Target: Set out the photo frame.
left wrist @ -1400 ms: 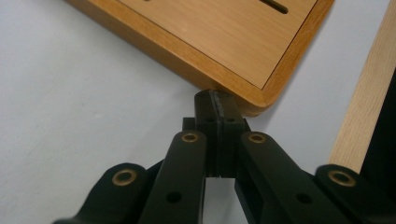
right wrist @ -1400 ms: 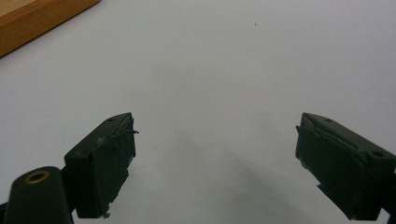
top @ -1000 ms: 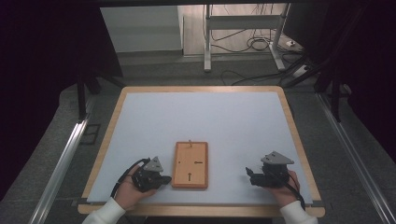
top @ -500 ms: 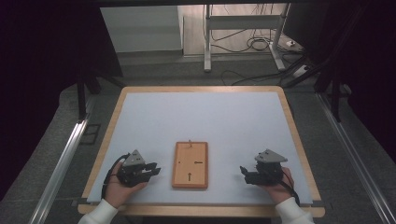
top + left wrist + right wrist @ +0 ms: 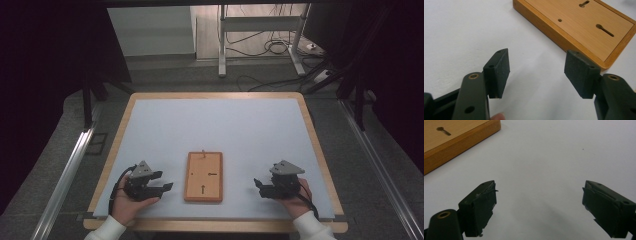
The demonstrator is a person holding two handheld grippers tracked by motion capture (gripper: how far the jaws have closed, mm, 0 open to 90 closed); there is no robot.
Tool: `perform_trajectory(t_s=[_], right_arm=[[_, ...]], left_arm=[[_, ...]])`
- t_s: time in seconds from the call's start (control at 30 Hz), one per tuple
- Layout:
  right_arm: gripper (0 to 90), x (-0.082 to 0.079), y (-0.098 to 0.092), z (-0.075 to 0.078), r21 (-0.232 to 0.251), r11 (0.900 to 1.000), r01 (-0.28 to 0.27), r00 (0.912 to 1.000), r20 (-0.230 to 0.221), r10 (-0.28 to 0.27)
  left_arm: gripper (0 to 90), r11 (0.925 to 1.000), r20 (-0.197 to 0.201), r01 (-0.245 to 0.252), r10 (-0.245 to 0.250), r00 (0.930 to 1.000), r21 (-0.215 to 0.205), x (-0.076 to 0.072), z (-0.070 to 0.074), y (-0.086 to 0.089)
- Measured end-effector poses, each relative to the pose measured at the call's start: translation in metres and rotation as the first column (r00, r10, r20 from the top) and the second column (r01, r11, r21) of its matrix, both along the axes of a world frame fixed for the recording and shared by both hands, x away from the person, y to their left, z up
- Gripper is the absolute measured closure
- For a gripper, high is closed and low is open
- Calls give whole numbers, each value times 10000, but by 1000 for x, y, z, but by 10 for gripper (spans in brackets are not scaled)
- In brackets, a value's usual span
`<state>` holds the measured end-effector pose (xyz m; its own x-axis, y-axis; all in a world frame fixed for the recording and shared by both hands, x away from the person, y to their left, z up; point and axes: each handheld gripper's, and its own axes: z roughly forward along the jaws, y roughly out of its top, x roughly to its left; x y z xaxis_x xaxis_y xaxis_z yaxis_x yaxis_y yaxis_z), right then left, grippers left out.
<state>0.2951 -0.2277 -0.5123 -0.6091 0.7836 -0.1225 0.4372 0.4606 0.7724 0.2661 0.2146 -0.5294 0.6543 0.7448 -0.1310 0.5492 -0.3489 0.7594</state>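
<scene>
Both grippers sitting spread, empty: left gripper (image 5: 161, 183) jaws just been opening, right gripper (image 5: 260, 186) too. Risk: either nudging wooden board (image 5: 203, 176) off near table edge (image 5: 215, 225).

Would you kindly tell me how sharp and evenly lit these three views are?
High view: white tabletop evenly lit, surroundings dark. Left gripper view: flat rectangular wooden board fairly sharp, near black pads slightly soft. Right gripper view: soft shadow on the tabletop between the pads.

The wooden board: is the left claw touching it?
Apart. In the left gripper view, white table shows between the open left claw and the wooden board.
</scene>
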Motion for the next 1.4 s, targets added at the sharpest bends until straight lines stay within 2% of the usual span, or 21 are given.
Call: perform_trajectory(t_s=[0.17,0.33,0.43,0.5,0.67,0.77,0.87,0.97,1.17,1.4], right_arm=[[122,-3,3,-1,82,9999,-145,9999,-39,145],[121,-5,8,-2,183,9988,-457,9989,53,456],[109,-9,13,-1,300,9968,-740,9970,234,733],[109,-11,16,-1,317,9968,-735,9968,338,724],[109,-19,20,-3,266,9960,-849,9963,173,844],[110,-23,22,-3,125,9939,-1093,9940,104,1092],[116,-23,26,-2,132,9924,-1223,9925,76,1222],[116,-23,28,-3,150,9912,-1312,9914,33,1312],[117,-23,29,-2,325,9926,-1169,9931,72,1167],[116,-26,31,0,398,9928,-1133,9936,83,1131]], left_arm=[[366,9998,-59,206,-206,9998,-56,7,1,-2],[349,9995,85,306,-306,9995,-65,14,4,-5],[339,9996,101,262,-261,9996,-117,19,6,-7],[336,9996,128,271,-269,9996,-114,23,8,-9],[339,9984,286,518,-512,9983,-209,35,15,-18],[315,9961,183,765,-758,9970,-443,44,16,-24],[315,9958,451,879,-866,9952,-263,51,19,-33],[317,9936,501,1122,-1116,9925,-96,58,22,-42],[316,9874,670,1577,-1580,9852,90,71,30,-63],[323,9831,610,1829,-1824,9813,-18,86,30,-77]])
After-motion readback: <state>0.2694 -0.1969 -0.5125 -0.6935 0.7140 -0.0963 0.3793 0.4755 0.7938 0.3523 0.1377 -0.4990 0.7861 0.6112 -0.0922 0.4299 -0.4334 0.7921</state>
